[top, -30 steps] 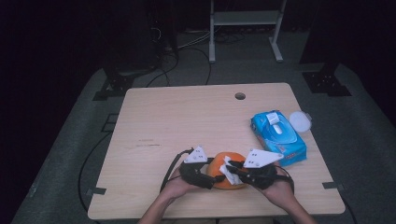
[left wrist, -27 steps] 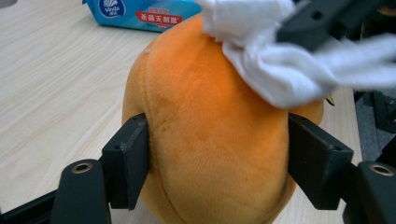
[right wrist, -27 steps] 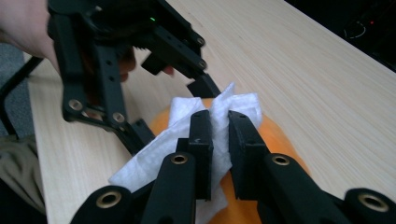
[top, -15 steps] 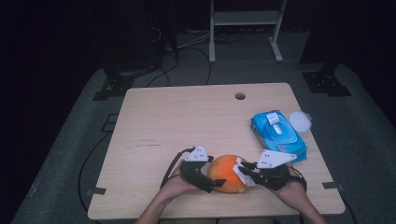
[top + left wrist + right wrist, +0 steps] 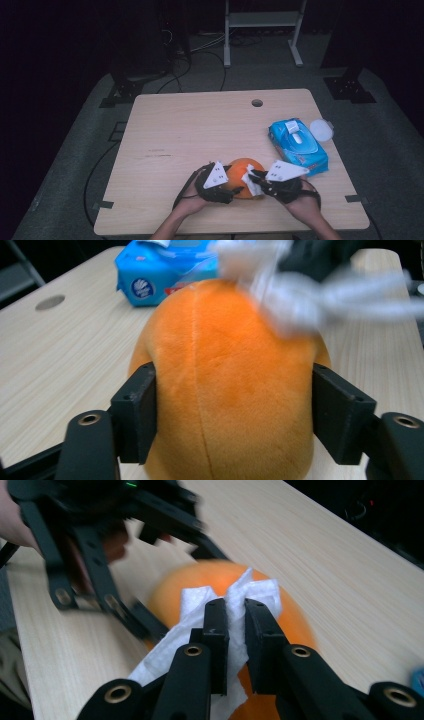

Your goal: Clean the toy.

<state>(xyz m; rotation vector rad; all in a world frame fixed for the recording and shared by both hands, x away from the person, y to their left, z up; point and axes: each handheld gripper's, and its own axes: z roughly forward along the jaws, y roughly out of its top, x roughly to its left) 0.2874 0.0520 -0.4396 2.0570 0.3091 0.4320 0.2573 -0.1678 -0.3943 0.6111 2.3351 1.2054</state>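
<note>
Wiping is underway lower centre: the orange plush point(image 5: 242, 176) is gripped by the left tool point(image 5: 235, 410), having just closed, a white wipe point(image 5: 220, 610) clenched in the right tool point(image 5: 236, 625). More rubbing strokes are probably needed next.

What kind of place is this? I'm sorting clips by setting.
Probably a lab or studio recording bay: a bare wooden table on grey floor matting, dark surroundings, loose cables and a metal stand behind.
</note>
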